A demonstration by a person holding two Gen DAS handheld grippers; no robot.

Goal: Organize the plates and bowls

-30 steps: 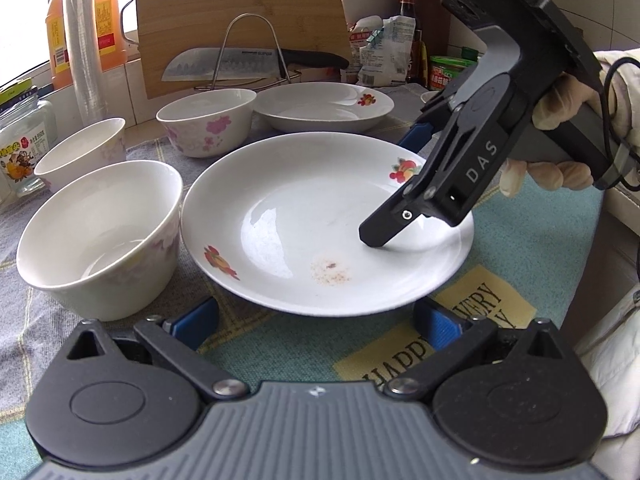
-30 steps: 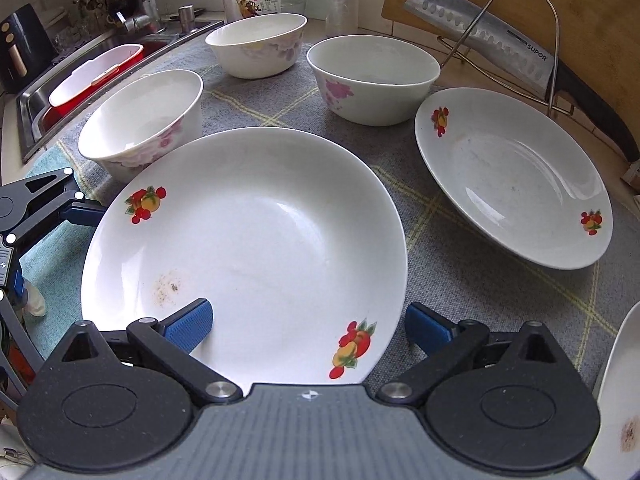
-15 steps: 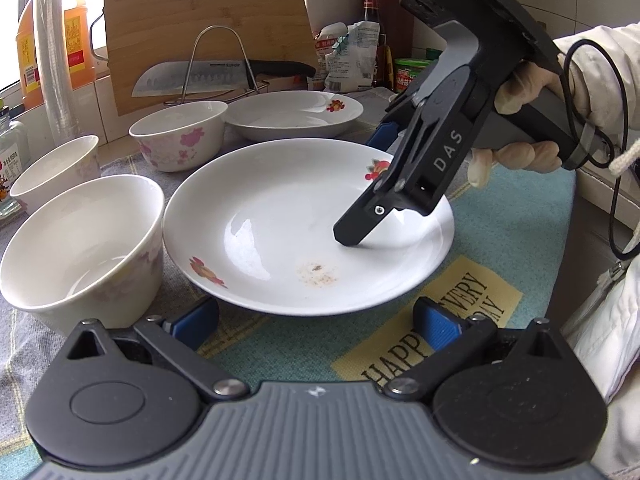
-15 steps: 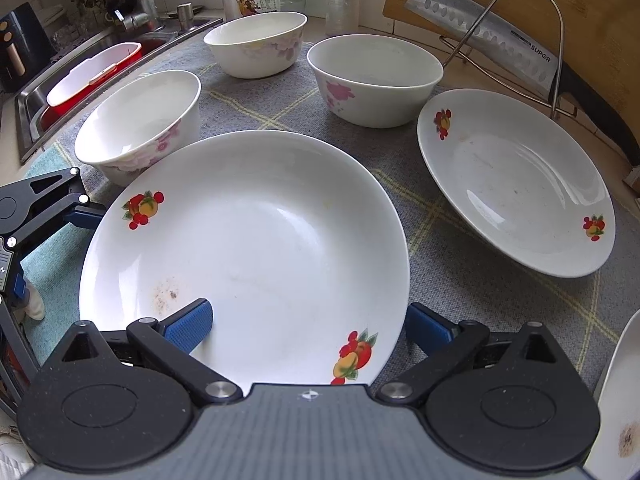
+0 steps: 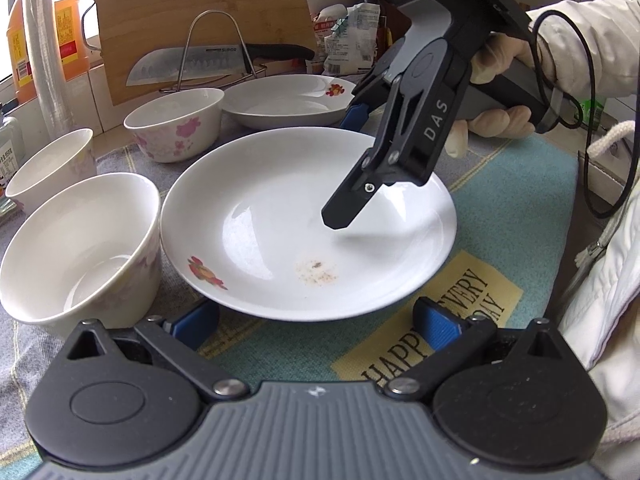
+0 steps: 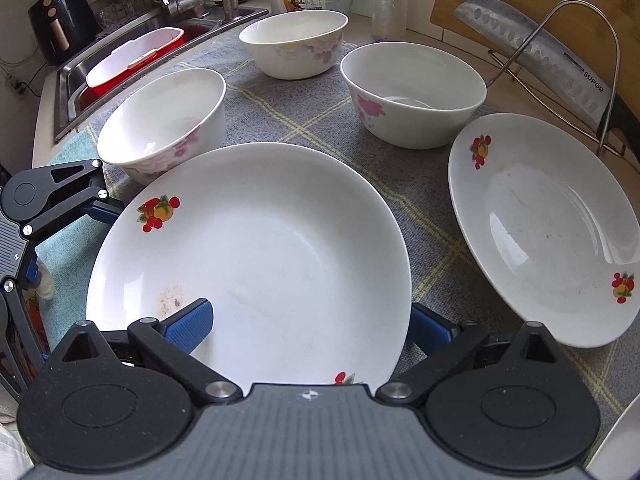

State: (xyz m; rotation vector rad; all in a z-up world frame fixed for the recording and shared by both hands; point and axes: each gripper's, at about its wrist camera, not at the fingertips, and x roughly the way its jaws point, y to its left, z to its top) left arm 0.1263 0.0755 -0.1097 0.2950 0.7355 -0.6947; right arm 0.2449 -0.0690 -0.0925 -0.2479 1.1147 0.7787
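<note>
1. The near plate (image 6: 256,256) lies on the mat (image 5: 512,184), beside the bowls (image 6: 164,120).
2. My right gripper (image 6: 308,326) straddles its rim, jaws wide, gripping nothing; left gripper (image 5: 316,322) likewise wide, empty.
3. Glazed, stiff, slippery, breakable: I'd pinch the rim.

My right gripper (image 5: 352,160) is showing black linkage arms with silver screws, white "DAS" lettering and blue pads (image 5: 356,114). Behind it, my hand (image 5: 492,92) is wearing a pale glove (thin, it seems) and a cream sleeve (image 5: 592,52), a black cable (image 5: 592,92) looping alongside. My left gripper (image 5: 316,322) is showing matching blue pads.
</note>
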